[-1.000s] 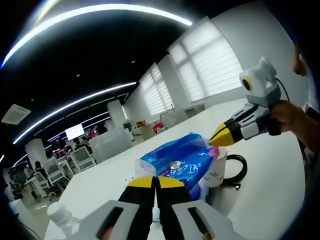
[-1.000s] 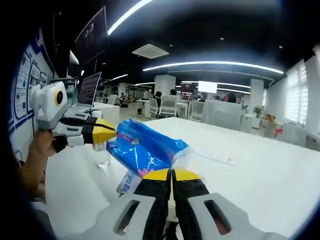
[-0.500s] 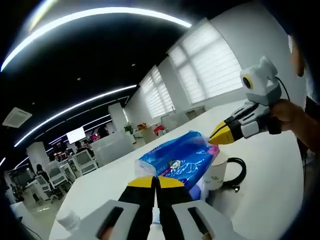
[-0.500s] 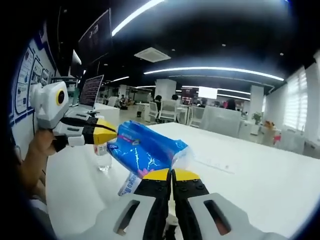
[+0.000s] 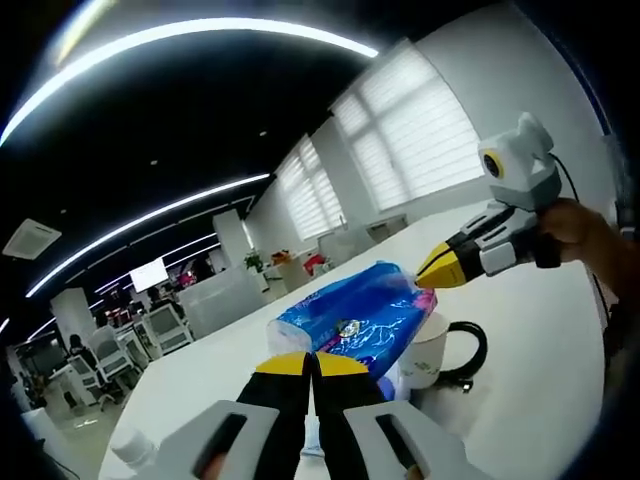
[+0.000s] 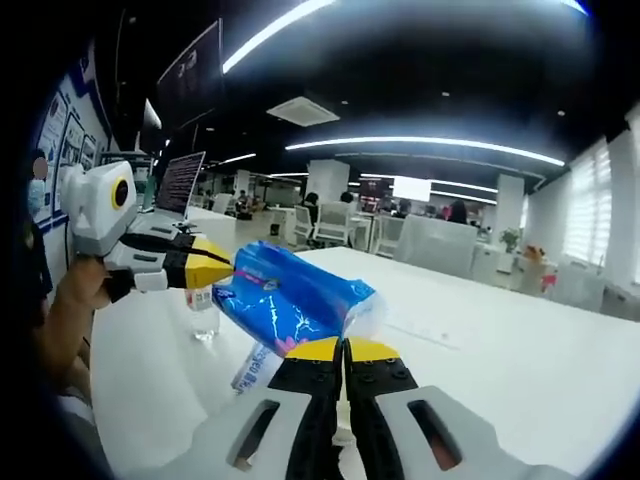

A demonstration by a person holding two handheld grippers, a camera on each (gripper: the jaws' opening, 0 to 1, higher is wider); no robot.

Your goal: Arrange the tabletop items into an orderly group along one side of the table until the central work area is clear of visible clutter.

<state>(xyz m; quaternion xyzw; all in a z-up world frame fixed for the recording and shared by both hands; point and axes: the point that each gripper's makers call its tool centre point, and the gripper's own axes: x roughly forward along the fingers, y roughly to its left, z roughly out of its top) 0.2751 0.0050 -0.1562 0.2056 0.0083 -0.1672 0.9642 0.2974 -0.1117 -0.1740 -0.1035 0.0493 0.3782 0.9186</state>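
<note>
Left hand-held gripper [image 5: 311, 362]: jaws pressed together on the near end of the blue tissue pack [image 5: 352, 320]; in the right gripper view it enters from the left [image 6: 228, 267], yellow tips closed on the pack's far end.
Right hand-held gripper [image 6: 343, 349]: jaws closed on the pack's other end; in the left gripper view it comes in from the right [image 5: 424, 277], gripping the pack's far corner.
Blue tissue pack: held up between the two grippers, above the white tabletop [image 5: 530, 370].
White mug [image 5: 430, 350]: stands on the tabletop just beneath the pack, black handle facing right.
Plastic bottle [image 6: 204, 312]: upright on the tabletop, below the left hand-held gripper.
Person's hand [image 5: 575, 225]: holds the right hand-held gripper.
</note>
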